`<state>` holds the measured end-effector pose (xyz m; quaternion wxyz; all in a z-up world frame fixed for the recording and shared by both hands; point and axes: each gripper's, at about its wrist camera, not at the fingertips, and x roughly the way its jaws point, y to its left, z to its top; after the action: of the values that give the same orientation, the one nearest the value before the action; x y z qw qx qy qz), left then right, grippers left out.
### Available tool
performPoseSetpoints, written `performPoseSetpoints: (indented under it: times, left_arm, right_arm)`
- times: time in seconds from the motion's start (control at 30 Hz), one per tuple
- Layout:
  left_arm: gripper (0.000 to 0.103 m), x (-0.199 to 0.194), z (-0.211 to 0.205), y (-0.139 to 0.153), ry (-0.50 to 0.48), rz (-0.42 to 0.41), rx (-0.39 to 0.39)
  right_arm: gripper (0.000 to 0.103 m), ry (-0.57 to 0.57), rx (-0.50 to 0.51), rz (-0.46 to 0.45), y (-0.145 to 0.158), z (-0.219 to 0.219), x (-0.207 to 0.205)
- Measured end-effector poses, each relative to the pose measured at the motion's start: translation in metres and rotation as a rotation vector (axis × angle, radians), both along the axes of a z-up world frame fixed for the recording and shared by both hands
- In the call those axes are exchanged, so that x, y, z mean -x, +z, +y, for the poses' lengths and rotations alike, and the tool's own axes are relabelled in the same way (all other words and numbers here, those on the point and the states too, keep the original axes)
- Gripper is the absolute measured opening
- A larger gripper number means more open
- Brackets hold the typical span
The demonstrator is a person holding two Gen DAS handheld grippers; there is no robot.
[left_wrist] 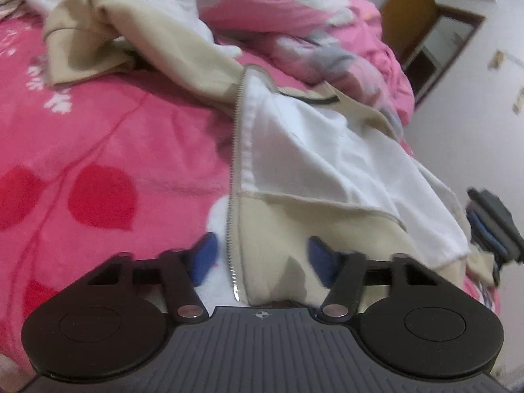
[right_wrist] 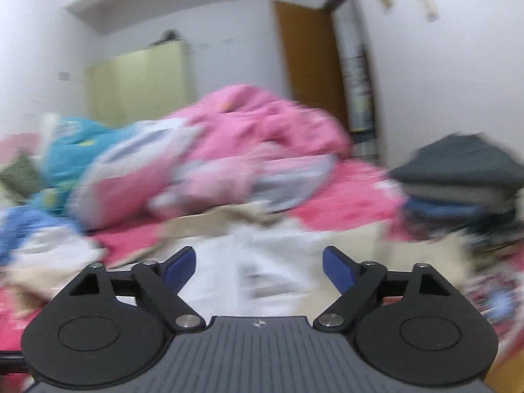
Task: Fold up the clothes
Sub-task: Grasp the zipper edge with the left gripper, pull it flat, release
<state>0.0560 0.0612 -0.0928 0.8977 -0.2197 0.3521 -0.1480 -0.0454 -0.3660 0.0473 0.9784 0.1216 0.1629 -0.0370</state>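
1. Nearest to my left camera is my left gripper point(left_wrist: 262, 255). Its blue pads stand partly apart, with the bottom corner of the beige zip-up jacket with white lining point(left_wrist: 294, 163) between them. I cannot tell if the pads press the cloth already; I judge they do not yet.
2. The large pink fleece blanket with red leaves point(left_wrist: 98, 150) covers the bed, and the jacket lies on it, opened, lining up. I think it is spread like this so the front panels can be folded inward.
3. A crumpled pink quilt point(right_wrist: 262, 124) is piled behind the jacket, away from my work space.
4. The stack of dark folded clothes point(right_wrist: 465, 177) sits at the right bed edge, probably the finished pieces.
5. The metal zipper point(left_wrist: 236, 150) runs from the pads toward the collar; I hold near it because this edge is stiff and gives a straight fold line.
6. My right gripper point(right_wrist: 258, 265) hangs above the jacket, jaws wide apart and empty; the view is blurred.
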Motion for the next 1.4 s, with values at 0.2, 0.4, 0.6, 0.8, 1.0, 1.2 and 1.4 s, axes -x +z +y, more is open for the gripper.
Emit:
performPoseSetpoints:
  times: [0.2,0.4,0.6,0.8,1.0,1.2,1.4]
  left_arm:
    - [0.010,0.010,0.015,-0.002,0.055,-0.017,0.059]
    - [0.009,0.017,0.028,0.023,0.078,-0.069,0.177]
    - [0.009,-0.001,-0.004,0.082,-0.036,-0.217,0.204]
    - [0.009,-0.028,-0.111,0.129,-0.284,-0.316,0.080]
    - [0.015,-0.041,-0.241,0.062,-0.575,-0.163,-0.164]
    - [0.061,0.017,-0.223,0.036,-0.714,-0.145,-0.023]
    - [0.065,0.051,-0.163,0.038,-0.735,-0.133,0.067]
  right_arm:
    - [0.092,0.188,-0.138,0.078,-0.026,0.065,-0.019]
    - [0.092,0.227,-0.193,0.124,-0.034,0.077,-0.024]
    - [0.091,0.135,-0.314,0.112,-0.036,0.044,-0.012]
    - [0.090,0.018,-0.407,0.134,-0.049,-0.003,0.014]
    - [0.090,-0.100,-0.447,0.159,-0.063,-0.035,0.044]
    - [0.090,-0.146,-0.472,0.194,-0.076,-0.052,0.057]
    - [0.090,-0.078,-0.486,0.205,-0.089,-0.047,0.044]
